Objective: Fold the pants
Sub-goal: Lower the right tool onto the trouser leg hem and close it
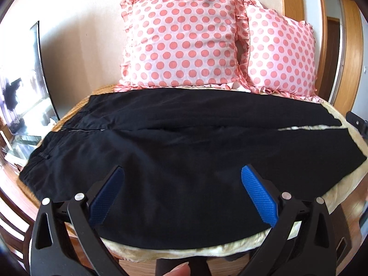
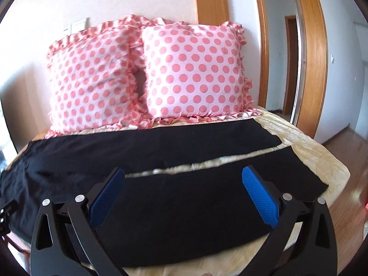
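Note:
Black pants (image 1: 174,138) lie flat across a cream-covered seat, waistband at the left, both legs running to the right with a thin gap between them. My left gripper (image 1: 182,172) is open above the near thigh part, with its blue pads (image 1: 260,197) wide apart and nothing between them. In the right wrist view the pants (image 2: 184,207) show their two legs and hems at the right. My right gripper (image 2: 184,172) is open above the near leg and holds nothing.
Two pink polka-dot pillows (image 1: 184,39) (image 2: 195,71) lean on the wall behind the pants. The cream cover (image 2: 322,161) ends at the right above a wooden floor. A wooden door frame (image 2: 315,57) stands at the right. A glass table (image 1: 20,119) is at the left.

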The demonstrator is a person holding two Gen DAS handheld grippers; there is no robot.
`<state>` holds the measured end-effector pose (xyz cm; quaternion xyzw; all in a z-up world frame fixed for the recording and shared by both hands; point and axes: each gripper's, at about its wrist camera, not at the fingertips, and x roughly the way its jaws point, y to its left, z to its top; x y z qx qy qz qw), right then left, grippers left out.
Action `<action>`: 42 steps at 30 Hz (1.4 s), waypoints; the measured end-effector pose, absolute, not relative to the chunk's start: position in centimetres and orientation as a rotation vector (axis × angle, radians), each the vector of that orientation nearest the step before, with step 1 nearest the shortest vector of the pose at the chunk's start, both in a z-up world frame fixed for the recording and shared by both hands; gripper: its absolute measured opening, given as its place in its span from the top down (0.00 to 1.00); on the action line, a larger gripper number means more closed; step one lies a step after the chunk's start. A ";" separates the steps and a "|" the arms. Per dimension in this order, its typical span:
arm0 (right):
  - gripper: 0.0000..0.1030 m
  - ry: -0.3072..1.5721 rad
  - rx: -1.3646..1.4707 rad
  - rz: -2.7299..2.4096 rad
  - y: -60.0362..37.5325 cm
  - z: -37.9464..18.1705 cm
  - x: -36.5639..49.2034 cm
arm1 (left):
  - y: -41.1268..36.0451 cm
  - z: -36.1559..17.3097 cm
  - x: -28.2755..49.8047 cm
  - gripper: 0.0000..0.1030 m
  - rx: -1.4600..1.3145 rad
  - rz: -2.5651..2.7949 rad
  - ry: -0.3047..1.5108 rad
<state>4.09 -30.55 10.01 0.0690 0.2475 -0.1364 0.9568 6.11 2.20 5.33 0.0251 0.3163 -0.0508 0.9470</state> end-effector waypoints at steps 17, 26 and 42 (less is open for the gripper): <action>0.10 0.885 0.445 -0.861 -54.3 4.7 29.6 | 2.1 5.6 21.5 0.02 0.019 -0.159 0.736; 0.26 0.926 0.584 -1.049 -58.1 1.5 35.0 | 2.6 4.3 23.8 0.02 -0.001 -0.142 0.750; 0.43 0.949 0.588 -1.133 -56.0 -0.6 35.8 | 2.9 5.2 22.6 0.02 -0.010 -0.184 0.662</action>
